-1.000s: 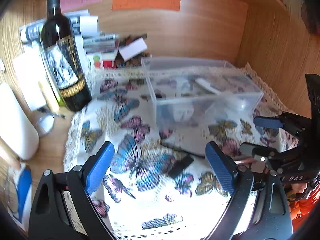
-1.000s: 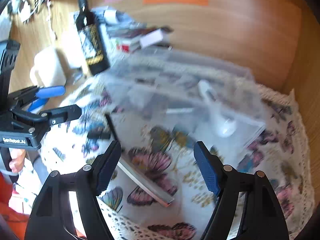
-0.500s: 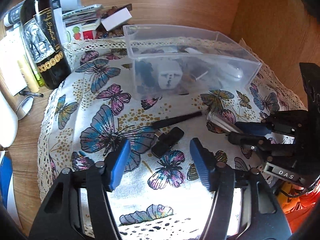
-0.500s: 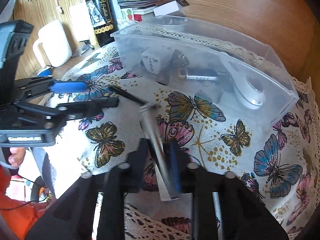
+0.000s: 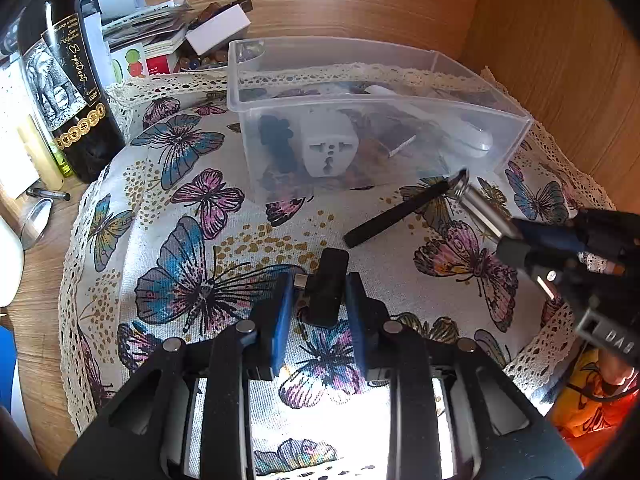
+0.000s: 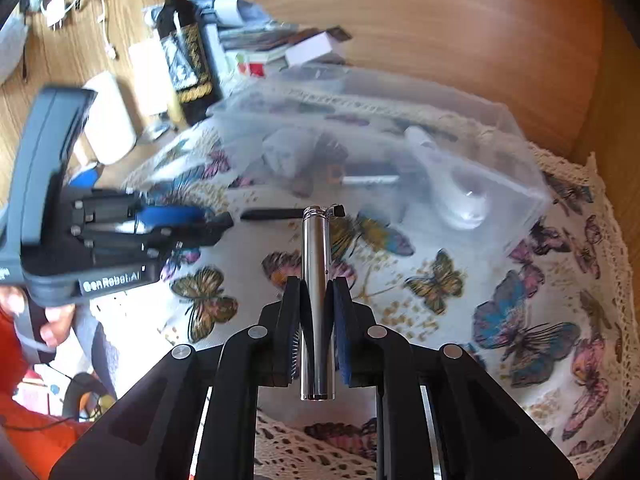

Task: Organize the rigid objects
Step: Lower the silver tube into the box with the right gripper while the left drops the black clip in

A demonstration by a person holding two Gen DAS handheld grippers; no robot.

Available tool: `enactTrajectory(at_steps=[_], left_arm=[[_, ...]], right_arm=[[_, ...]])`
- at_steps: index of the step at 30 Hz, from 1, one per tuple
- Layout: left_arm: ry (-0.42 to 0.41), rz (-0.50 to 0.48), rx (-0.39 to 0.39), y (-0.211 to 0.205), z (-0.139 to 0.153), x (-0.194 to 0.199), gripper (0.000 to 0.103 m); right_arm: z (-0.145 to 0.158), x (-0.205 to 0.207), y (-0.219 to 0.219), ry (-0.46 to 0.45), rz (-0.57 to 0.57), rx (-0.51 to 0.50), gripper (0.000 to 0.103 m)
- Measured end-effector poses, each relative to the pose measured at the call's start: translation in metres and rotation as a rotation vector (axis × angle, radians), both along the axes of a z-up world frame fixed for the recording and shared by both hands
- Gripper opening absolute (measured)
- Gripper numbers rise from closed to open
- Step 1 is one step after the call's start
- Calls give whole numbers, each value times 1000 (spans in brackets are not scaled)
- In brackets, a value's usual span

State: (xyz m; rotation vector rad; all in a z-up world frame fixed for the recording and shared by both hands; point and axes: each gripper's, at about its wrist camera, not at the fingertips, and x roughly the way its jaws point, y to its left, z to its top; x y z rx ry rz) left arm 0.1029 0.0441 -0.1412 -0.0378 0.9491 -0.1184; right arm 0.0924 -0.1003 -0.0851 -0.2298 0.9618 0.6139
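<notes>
My left gripper (image 5: 320, 300) has its blue pads around a small black USB stick (image 5: 326, 286) lying on the butterfly cloth; the pads stand close to its sides with a small gap. My right gripper (image 6: 316, 300) is shut on a silver metal cylinder (image 6: 315, 276) and holds it above the cloth; it also shows in the left wrist view (image 5: 478, 204). A black pen (image 5: 394, 216) lies on the cloth in front of the clear plastic bin (image 5: 516, 128), which holds a white travel adapter (image 5: 326, 148) and other small items.
A dark wine bottle (image 5: 64, 92) stands at the left edge of the cloth. Papers and small boxes (image 5: 160, 36) pile up behind it. A white mug (image 6: 108, 120) stands on the wooden desk. Wooden walls close the back and right.
My left gripper moved down onto the USB stick and narrowed around it. My right gripper closed on the silver cylinder and lifted it off the cloth.
</notes>
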Motion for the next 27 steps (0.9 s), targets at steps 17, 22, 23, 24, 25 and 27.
enactTrajectory(at_steps=[17, 22, 23, 24, 25, 27], left_arm=[[-176, 42, 2, 7, 50, -21, 26], [-264, 50, -9, 9, 78, -17, 26], [-283, 51, -13, 9, 84, -16, 26], [-294, 51, -14, 9, 88, -14, 26], [-306, 50, -15, 9, 91, -12, 26], [-330, 50, -12, 9, 98, -8, 26]], right_arm=[[55, 16, -19, -176, -97, 78, 14], [71, 26, -22, -229, -119, 103, 14], [74, 28, -23, -241, -123, 107, 14], [76, 30, -23, -250, -127, 110, 14], [78, 32, -23, -263, -130, 115, 14], [82, 38, -24, -277, -135, 123, 14]])
